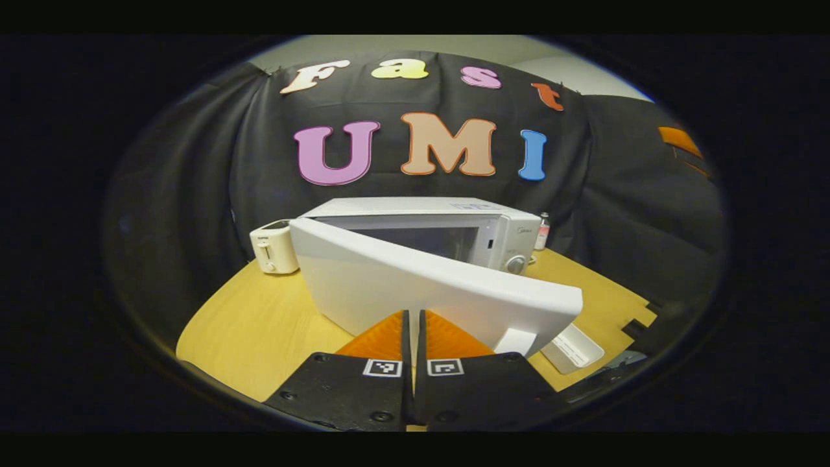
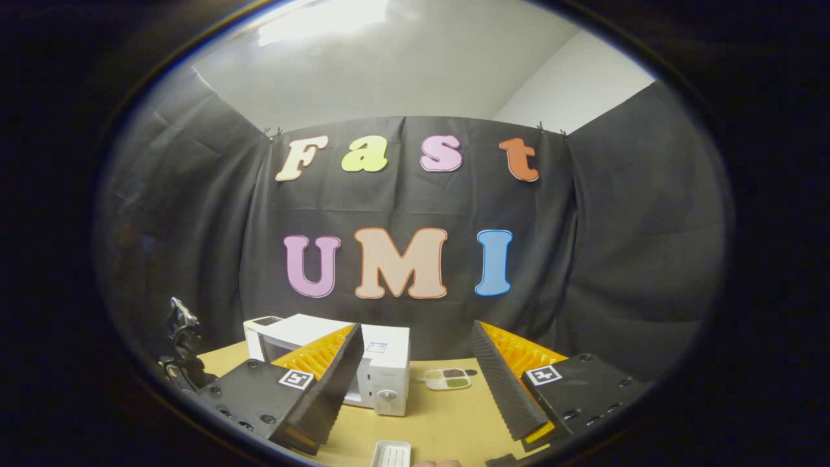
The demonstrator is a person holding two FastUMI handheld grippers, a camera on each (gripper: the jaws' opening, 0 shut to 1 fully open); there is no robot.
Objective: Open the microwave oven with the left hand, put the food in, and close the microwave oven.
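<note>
Toaster (image 1: 274,246) at far left of bench (image 1: 259,324), just beside microwave oven (image 1: 454,227). Microwave door (image 1: 421,285) swung partly open toward camera; control knob (image 1: 515,263) at right of front panel. Left gripper (image 1: 413,337) clenched, fingers together, just in front of door, nothing visibly held. Right gripper (image 2: 415,383) released, fingers wide apart, above bench. Food tray (image 2: 447,379) on bench, right of microwave oven. White tray (image 2: 391,454) at near bench edge.
</note>
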